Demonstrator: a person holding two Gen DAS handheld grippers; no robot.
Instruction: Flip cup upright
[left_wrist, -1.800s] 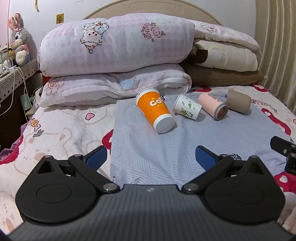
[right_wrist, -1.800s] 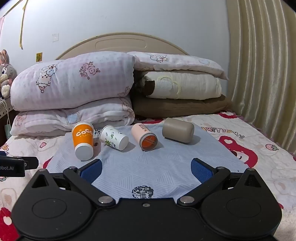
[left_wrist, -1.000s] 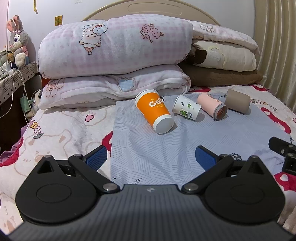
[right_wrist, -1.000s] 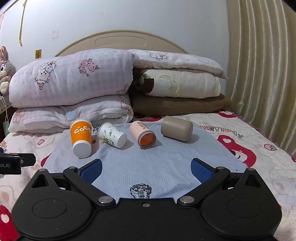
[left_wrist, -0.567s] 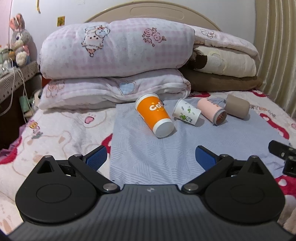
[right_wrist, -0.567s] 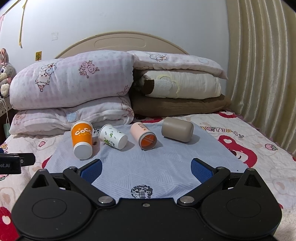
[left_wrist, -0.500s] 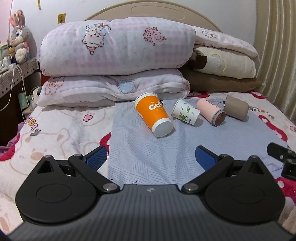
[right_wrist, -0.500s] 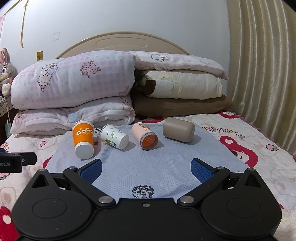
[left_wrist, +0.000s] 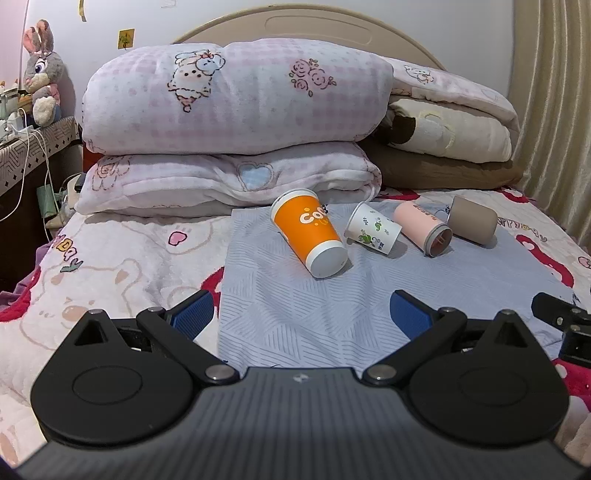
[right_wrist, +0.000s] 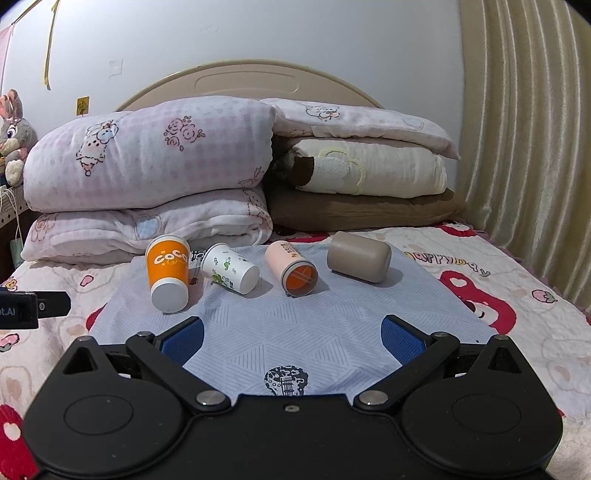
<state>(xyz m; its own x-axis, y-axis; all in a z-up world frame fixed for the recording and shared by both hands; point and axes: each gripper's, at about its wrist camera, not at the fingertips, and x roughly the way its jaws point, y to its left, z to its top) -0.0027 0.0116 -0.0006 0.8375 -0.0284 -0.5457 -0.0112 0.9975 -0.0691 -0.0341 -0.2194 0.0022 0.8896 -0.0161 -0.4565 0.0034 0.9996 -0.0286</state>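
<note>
Bedroom, bed with stacked pillows (right_wrist: 147, 162) at headboard; blue-grey cloth (right_wrist: 295, 325) spread on bedding. Four cups lying on sides in row on cloth, left to right: orange cup (right_wrist: 167, 273), white leaf-print cup (right_wrist: 231, 268), pink cup (right_wrist: 295, 272), taupe cup (right_wrist: 359, 261). Left gripper (left_wrist: 301, 314) wide apart, empty, short of orange cup. Right gripper (right_wrist: 291, 338) wide apart, empty, well short of row. Best approach, likely: straddle cup body mid-length, squeeze gently, rotate base down onto flat cloth.
</note>
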